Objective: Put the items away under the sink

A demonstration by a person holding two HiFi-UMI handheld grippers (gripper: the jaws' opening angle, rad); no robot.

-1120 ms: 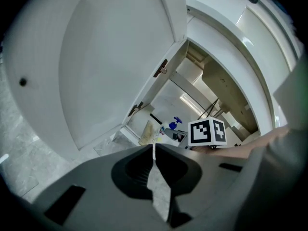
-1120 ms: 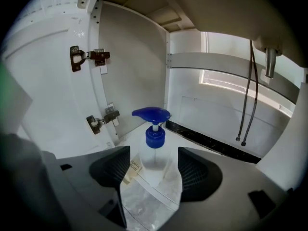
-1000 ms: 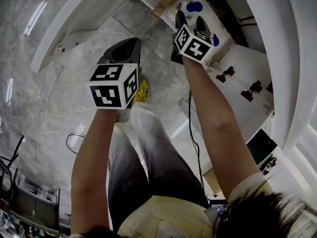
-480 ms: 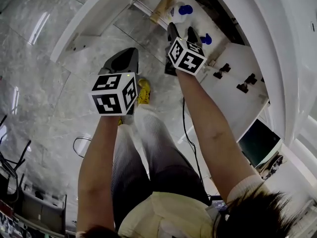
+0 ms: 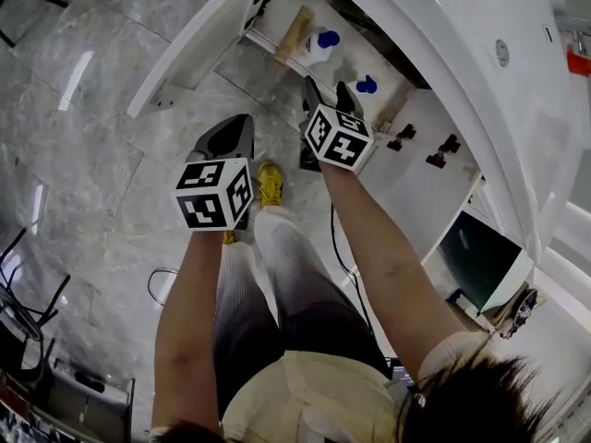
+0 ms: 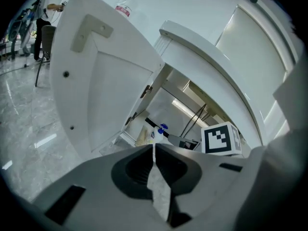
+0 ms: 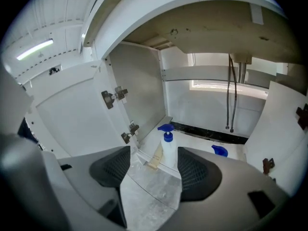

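Under the sink, the open cabinet (image 5: 388, 63) holds a white pump bottle with a blue head (image 5: 319, 44) (image 7: 168, 153). A tan flat item (image 5: 294, 33) (image 7: 155, 158) lies beside it. A blue-topped item (image 5: 367, 85) (image 7: 219, 151) sits further right. My right gripper (image 5: 324, 87) (image 7: 154, 150) hangs open and empty just outside the cabinet, pointing at the bottle. My left gripper (image 5: 235, 123) (image 6: 154, 146) is shut on nothing, lower left over the floor, aimed at the cabinet.
Two white cabinet doors stand open, one at the left (image 5: 185, 53) (image 7: 72, 114) and one at the right (image 5: 434, 183). Pipes (image 7: 231, 95) drop at the cabinet's back. The person's legs and a yellow shoe (image 5: 268, 185) stand on grey marble floor (image 5: 83, 173).
The head view has swung so more of the counter shows. The right gripper has drawn back a little from the pump bottle. Both jaws keep their state.
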